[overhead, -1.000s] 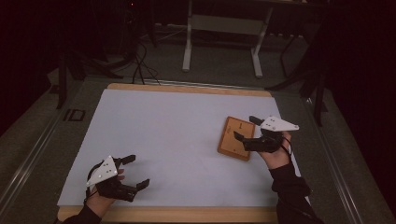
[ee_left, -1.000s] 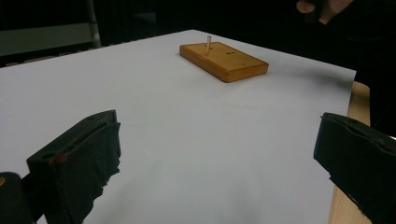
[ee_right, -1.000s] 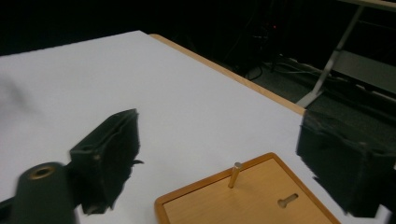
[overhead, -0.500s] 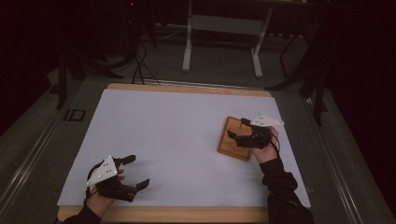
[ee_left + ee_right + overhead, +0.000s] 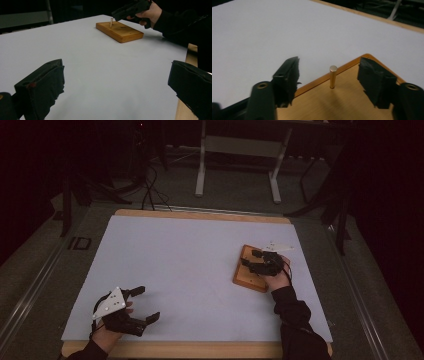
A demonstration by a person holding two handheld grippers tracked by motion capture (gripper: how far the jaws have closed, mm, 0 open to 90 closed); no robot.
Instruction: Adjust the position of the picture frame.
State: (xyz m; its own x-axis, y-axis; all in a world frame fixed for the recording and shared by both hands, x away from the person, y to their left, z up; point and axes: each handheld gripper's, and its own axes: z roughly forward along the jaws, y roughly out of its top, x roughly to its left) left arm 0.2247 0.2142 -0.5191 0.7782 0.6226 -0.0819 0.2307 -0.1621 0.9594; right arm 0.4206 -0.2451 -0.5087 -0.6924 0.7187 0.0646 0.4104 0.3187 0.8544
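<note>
A wooden block (image 5: pixel 251 276) lies at the right of the white mat (image 5: pixel 190 270), and a thin brass pin (image 5: pixel 332 77) stands upright in a hole near its corner. My right gripper (image 5: pixel 250 258) hangs low over the block (image 5: pixel 342 100) with one jaw on each side of the pin. Its jaws have just been closing, but a gap remains on both sides. In the left gripper view the pin (image 5: pixel 111 22) stands just below the right gripper's tips. My left gripper (image 5: pixel 148 304) rests at the front left of the mat, wide open and holding nothing.
The table's wooden rim (image 5: pixel 200 350) frames the mat. Behind the table, on the dark floor, stand a white stand's legs (image 5: pixel 202 167) and some cables (image 5: pixel 150 190). A metal rail (image 5: pixel 30 290) runs along the left side.
The right gripper has sunk toward the block and shifted slightly left, and its jaws stand narrower around the pin. The left gripper has stayed put.
</note>
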